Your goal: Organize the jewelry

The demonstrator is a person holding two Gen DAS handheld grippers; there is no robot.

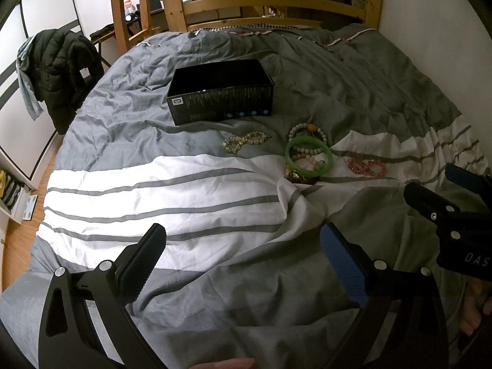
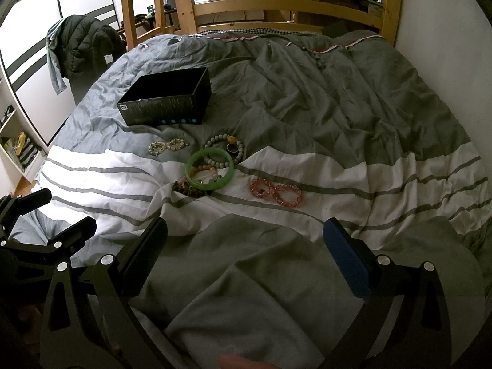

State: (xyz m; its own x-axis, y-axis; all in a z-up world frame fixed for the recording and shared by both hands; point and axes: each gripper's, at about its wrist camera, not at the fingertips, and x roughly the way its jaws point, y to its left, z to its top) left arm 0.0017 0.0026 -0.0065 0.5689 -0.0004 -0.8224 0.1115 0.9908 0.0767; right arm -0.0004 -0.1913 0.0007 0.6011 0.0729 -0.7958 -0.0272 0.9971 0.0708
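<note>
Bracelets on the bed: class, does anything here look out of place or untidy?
Yes. The green glass-like bangle lies on a tangled heap of beaded bracelets; pink and pale yellow bead bracelets lie apart on the striped duvet. All are outside the open black cardboard box.

"DAS" stands on the right claw (image 1: 430, 190); box print unreadable.

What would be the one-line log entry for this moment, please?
phase: before first pick | left gripper: open, empty | right gripper: open, empty | green bangle, pink bead bracelets: on duvet | black box: open
</note>
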